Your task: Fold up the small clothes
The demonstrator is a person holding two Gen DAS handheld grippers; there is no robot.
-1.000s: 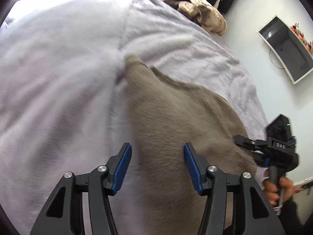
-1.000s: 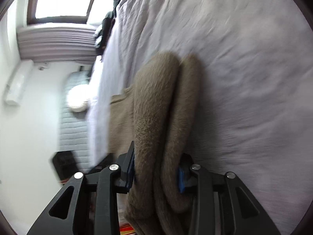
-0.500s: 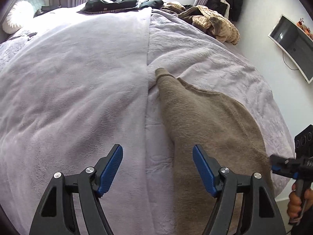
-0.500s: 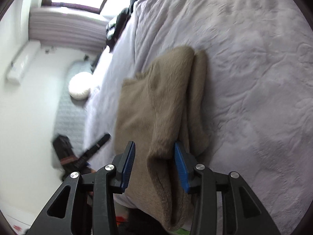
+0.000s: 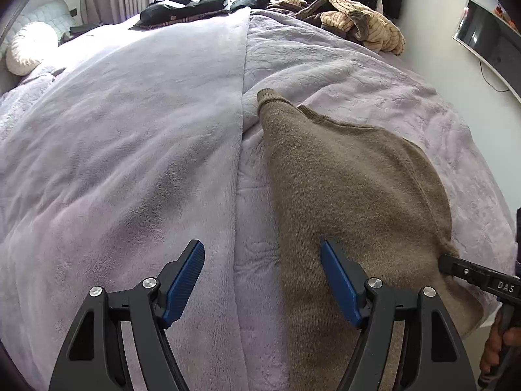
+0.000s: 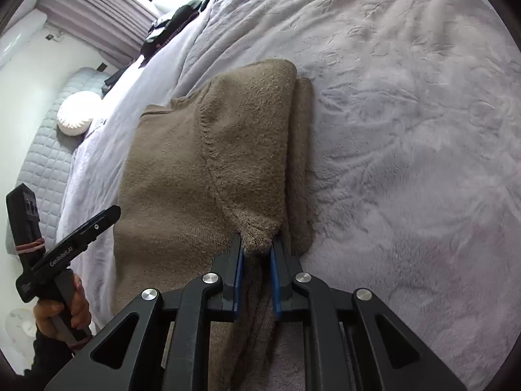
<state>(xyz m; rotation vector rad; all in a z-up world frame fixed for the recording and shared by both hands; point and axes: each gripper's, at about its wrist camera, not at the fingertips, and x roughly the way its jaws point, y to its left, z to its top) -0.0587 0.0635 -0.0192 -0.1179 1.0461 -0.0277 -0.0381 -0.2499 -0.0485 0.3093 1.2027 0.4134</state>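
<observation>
The brown sweater (image 5: 351, 176) lies spread on the bed (image 5: 130, 123), near its right edge, with one narrow end reaching up to the seam between the two lilac blankets (image 6: 407, 114). A second ago it was bunched into a thick roll in front of your right gripper; now it lies flatter, with a folded strip along its right side. Your right gripper (image 6: 255, 254) has its fingers (image 6: 237, 270) clenched on a small tuck of the sweater at its near edge, a much thinner bite than the fat bundle it squeezed a second ago. Half a second ago those fingers stood apart with the cloth loose between them. Your left gripper (image 5: 263, 280) has its fingers (image 5: 184, 280) spread wide and grasps nothing; one blue pad hangs over the blanket, the other over the sweater. It has pulled back and risen since a second ago, so more of the bed shows. At the far edge of the bed lie dark clothes (image 5: 182, 9) and a striped tan heap (image 5: 358, 22).
</observation>
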